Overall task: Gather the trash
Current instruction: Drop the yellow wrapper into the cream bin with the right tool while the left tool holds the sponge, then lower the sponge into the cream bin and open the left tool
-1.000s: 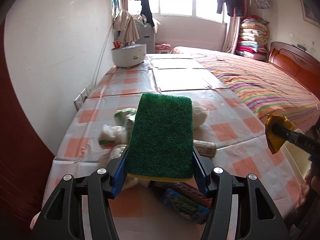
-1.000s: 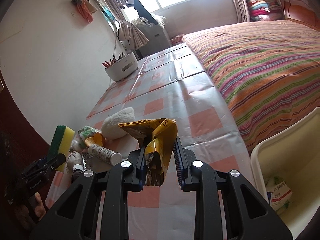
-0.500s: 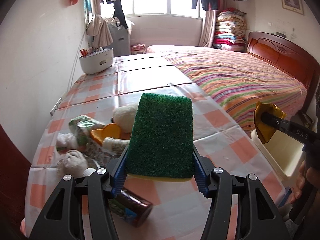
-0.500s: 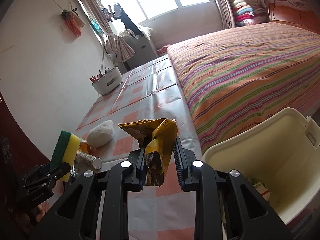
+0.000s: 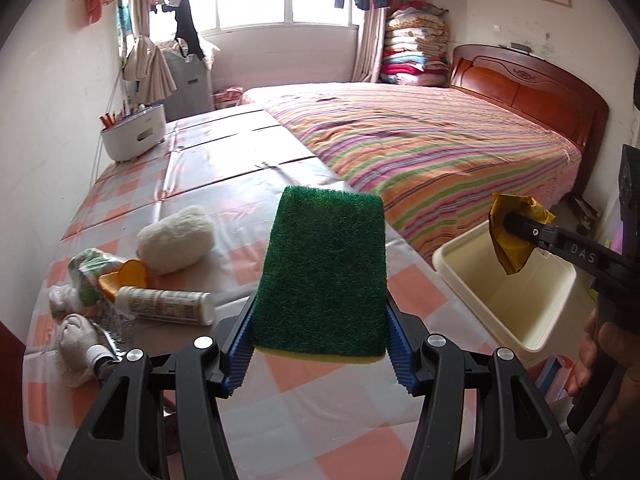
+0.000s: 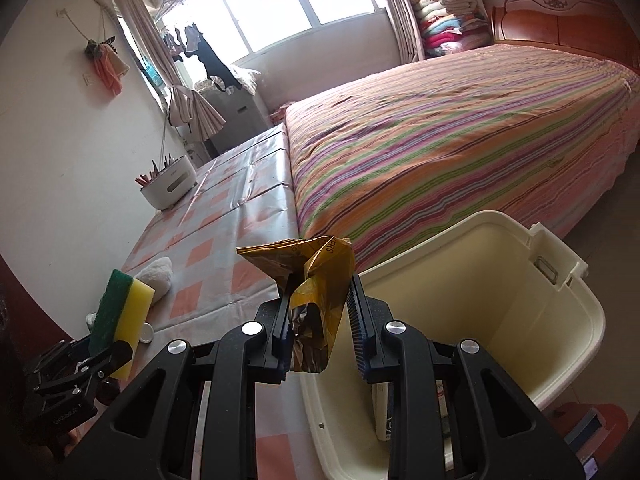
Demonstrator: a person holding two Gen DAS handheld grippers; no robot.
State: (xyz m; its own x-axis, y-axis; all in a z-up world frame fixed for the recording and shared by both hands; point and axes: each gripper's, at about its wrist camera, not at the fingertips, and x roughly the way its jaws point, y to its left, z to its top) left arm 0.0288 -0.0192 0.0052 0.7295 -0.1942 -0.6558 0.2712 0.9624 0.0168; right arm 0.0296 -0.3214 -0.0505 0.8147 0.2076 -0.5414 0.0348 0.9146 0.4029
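Fingers first: from my left gripper's (image 5: 320, 354) own camera I see its two blue pads spread wide, and they squeeze a sponge (image 5: 322, 276) between them, one pad on each side. It is green on top and yellow underneath. Its long side points straight away from me, out past the fingertips. The cream bin (image 5: 516, 300) stands to the right, off the table's (image 5: 352, 396) right edge and down on the floor. So this sponge must go right to be over the bin. My right gripper (image 5: 510, 226) shows far right, and the gold wrapper (image 5: 512, 240) it pinches hangs right over the open bin. My right hand is the nearer one to the bin. More trash lies on the left of the table: a white bottle (image 5: 166, 304) on its side, a fluffy white lump (image 5: 176, 238) and some crumpled bits.

From my right gripper's (image 6: 320, 320) camera the pads are close together and hold the crinkled gold wrapper (image 6: 316, 280), which sticks up and out past the fingertips. The bin (image 6: 532, 308) sits just below and to the right, mouth up, with a little trash at the bottom. I think letting go comes next. The sponge (image 6: 120, 312) shows near left, held on its edge in my left gripper (image 6: 100, 354)
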